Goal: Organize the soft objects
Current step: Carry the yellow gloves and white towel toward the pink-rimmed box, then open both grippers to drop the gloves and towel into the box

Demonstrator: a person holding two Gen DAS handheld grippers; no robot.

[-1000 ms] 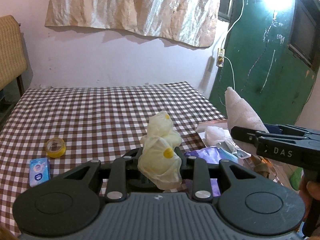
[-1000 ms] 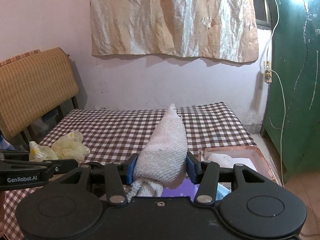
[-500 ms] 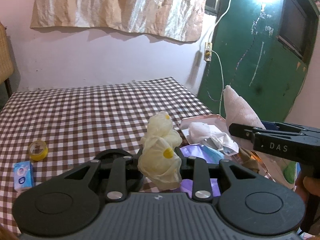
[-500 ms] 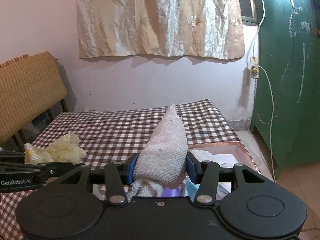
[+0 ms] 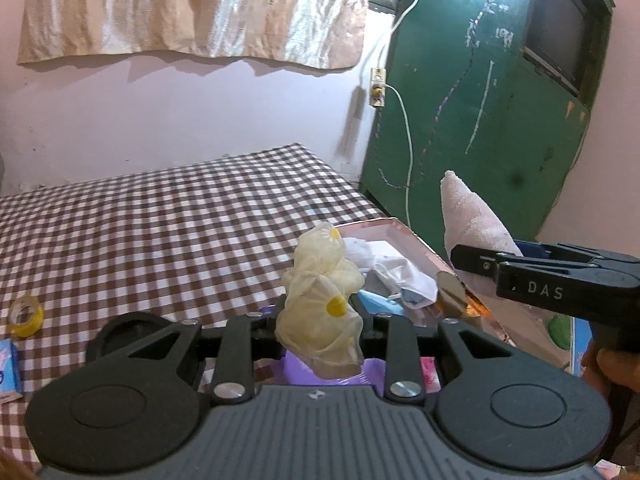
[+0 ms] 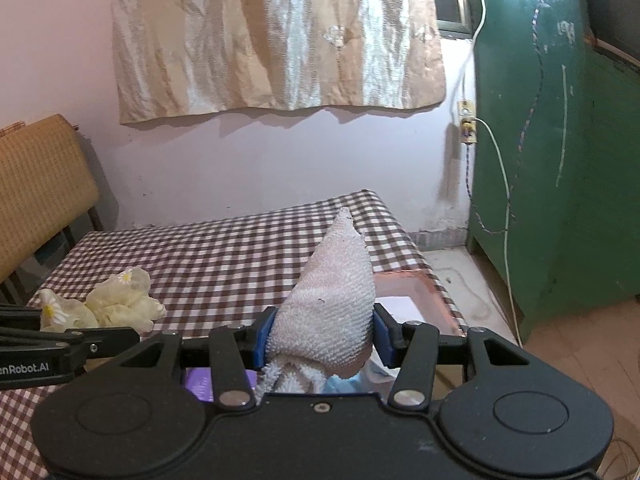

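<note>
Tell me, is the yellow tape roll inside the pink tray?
No, the tape roll lies on the checked cloth, far from the tray.

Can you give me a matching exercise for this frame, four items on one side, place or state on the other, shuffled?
Items:
1. yellow daisy-print cloth
2. white towel
3. tape roll
4. copper tray

Places or states:
A. lying on the checked tablecloth, far left in the left wrist view
B. clamped in the right hand-held gripper
C. at the table's right edge, with white cloth items in it
D. clamped in the left hand-held gripper

Pairs: 1-D, 2-B, 3-A, 4-C
</note>
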